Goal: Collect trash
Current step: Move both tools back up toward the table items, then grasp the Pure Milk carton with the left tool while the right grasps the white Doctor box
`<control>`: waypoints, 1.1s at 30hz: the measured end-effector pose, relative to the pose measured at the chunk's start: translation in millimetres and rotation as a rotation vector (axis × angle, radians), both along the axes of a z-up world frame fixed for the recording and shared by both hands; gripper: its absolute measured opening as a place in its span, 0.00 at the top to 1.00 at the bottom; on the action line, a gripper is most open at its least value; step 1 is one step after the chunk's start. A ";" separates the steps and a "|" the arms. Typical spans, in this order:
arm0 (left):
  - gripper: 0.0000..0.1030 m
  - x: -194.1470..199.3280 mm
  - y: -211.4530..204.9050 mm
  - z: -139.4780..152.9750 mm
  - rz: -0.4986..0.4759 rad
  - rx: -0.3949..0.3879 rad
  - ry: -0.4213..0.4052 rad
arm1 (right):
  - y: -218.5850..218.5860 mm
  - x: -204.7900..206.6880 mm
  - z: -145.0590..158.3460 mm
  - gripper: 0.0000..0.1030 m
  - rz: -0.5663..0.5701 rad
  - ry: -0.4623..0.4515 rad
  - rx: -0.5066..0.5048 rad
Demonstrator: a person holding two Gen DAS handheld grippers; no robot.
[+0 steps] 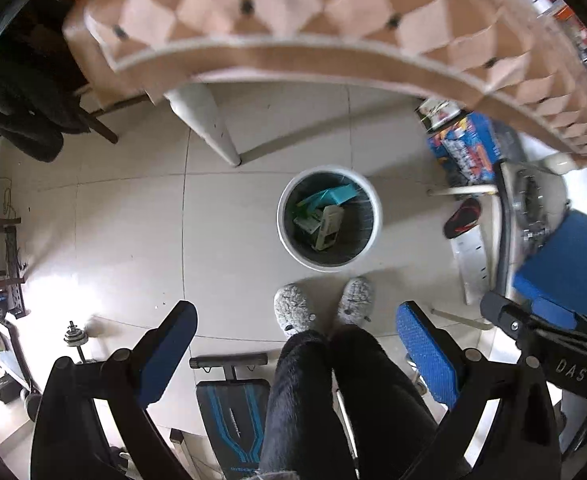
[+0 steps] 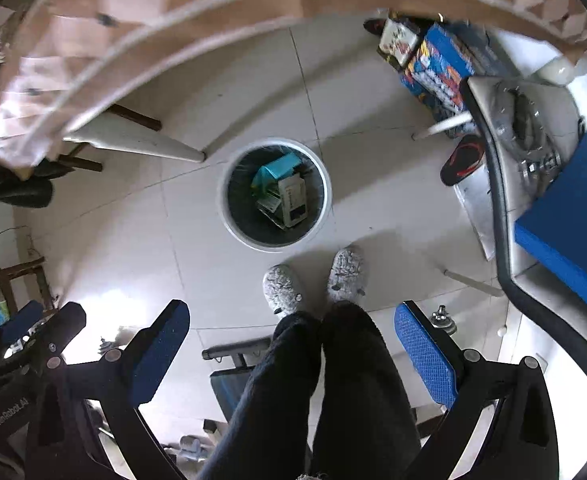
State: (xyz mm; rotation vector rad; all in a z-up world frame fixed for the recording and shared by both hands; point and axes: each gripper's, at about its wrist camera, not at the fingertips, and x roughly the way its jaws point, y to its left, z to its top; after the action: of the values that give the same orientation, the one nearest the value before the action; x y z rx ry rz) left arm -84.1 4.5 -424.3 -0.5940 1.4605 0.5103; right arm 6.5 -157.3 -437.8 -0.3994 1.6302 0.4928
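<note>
A white round trash bin [image 1: 367, 196] with a dark liner stands on the tiled floor below both grippers; it also shows in the right wrist view [image 2: 325, 184]. Inside lie a teal packet [image 1: 339, 194], a white carton [image 1: 327, 226] and green-printed wrappers; the same packet [image 2: 279, 168] and carton [image 2: 293, 200] show in the right wrist view. My left gripper [image 1: 297, 336] is open and empty, high above the floor. My right gripper [image 2: 293, 334] is open and empty too; it also shows at the right edge of the left wrist view [image 1: 533, 320].
A table edge with a pink diamond-pattern cloth [image 1: 293, 12] curves over the bin. The person's legs and grey slippers [image 1: 293, 308] stand just before the bin. Blue printed boxes [image 1: 469, 148] and a black-red slipper [image 1: 463, 218] lie right. A weight bench [image 1: 233, 412] and dumbbell [image 1: 75, 340] sit behind.
</note>
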 end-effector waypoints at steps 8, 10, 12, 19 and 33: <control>0.01 1.0 3.4 88.4 0.008 0.078 -0.075 | 10.9 -0.8 113.3 0.00 -0.021 -0.058 0.113; 0.01 8.3 7.9 101.9 0.009 0.098 -0.096 | 16.6 8.3 136.7 0.00 -0.044 -0.073 0.152; 0.01 22.2 16.4 114.5 0.016 0.129 -0.121 | 21.6 22.2 153.2 0.00 -0.070 -0.088 0.183; 0.01 106.0 52.4 143.9 0.051 0.217 -0.184 | 31.8 123.2 200.6 0.00 -0.177 -0.177 0.226; 0.02 389.4 81.6 90.0 -0.215 0.250 -0.069 | 76.4 451.7 158.6 0.00 -0.131 -0.179 0.055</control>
State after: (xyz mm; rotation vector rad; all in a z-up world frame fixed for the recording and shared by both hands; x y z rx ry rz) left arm 305.3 86.1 -334.3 -0.2513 1.3504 0.4883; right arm 458.2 -80.9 -279.2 -0.2851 1.4558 0.3910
